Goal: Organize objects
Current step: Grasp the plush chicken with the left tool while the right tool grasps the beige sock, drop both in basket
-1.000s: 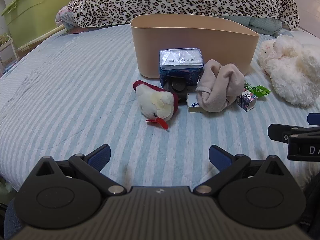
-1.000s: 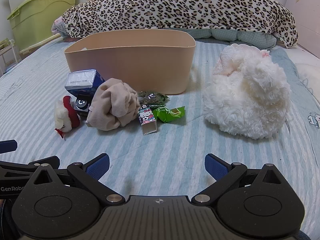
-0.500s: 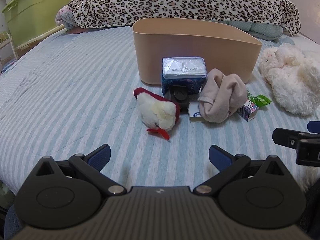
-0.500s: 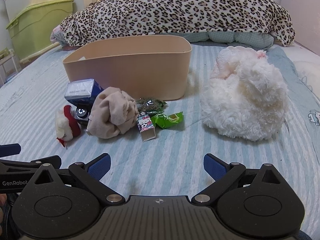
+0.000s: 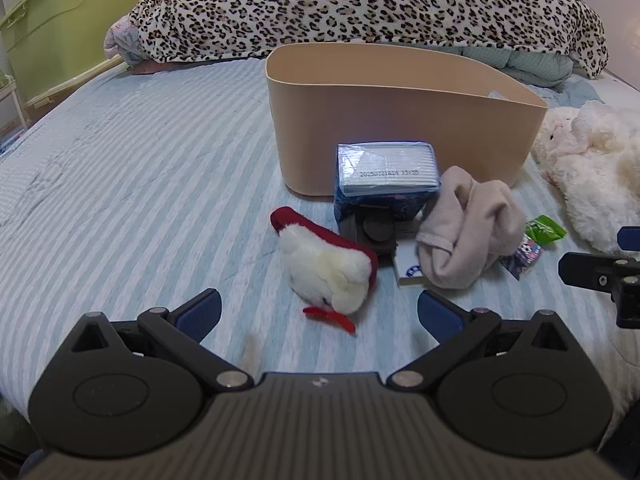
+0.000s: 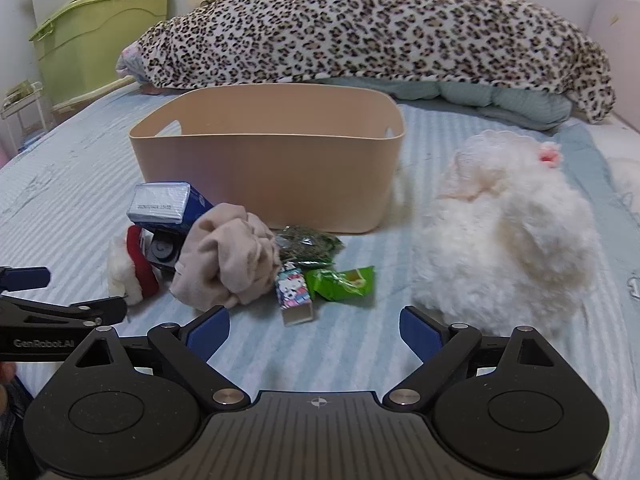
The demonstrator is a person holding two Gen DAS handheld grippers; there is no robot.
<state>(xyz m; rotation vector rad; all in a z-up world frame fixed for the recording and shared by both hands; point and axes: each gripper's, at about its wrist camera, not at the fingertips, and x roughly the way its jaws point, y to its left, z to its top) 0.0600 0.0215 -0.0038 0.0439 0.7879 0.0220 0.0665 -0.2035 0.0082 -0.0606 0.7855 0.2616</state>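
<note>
A tan storage bin point(image 5: 400, 120) point(image 6: 264, 176) stands on the striped bed. In front of it lie a small white-and-red plush chicken point(image 5: 328, 268) point(image 6: 130, 272), a blue tissue pack point(image 5: 386, 176) point(image 6: 168, 204), a beige crumpled cloth point(image 5: 468, 232) point(image 6: 228, 264), a small cartoon box point(image 6: 294, 298) point(image 5: 524, 256) and a green snack packet point(image 6: 344, 282) point(image 5: 544, 230). A big white plush toy point(image 6: 504, 240) point(image 5: 592, 176) lies to the right. My left gripper point(image 5: 318, 314) is open, just short of the chicken. My right gripper point(image 6: 316, 330) is open, just short of the cartoon box.
A leopard-print blanket point(image 6: 372, 32) is heaped across the far side of the bed. A green plastic chest point(image 6: 96, 40) stands off the bed at the far left. A dark green packet point(image 6: 308, 244) lies against the bin's front. A black round device point(image 5: 376, 232) sits under the tissue pack.
Both grippers have moved forward toward the pile of objects, which now looks larger and nearer. Both stay open. No object has moved.
</note>
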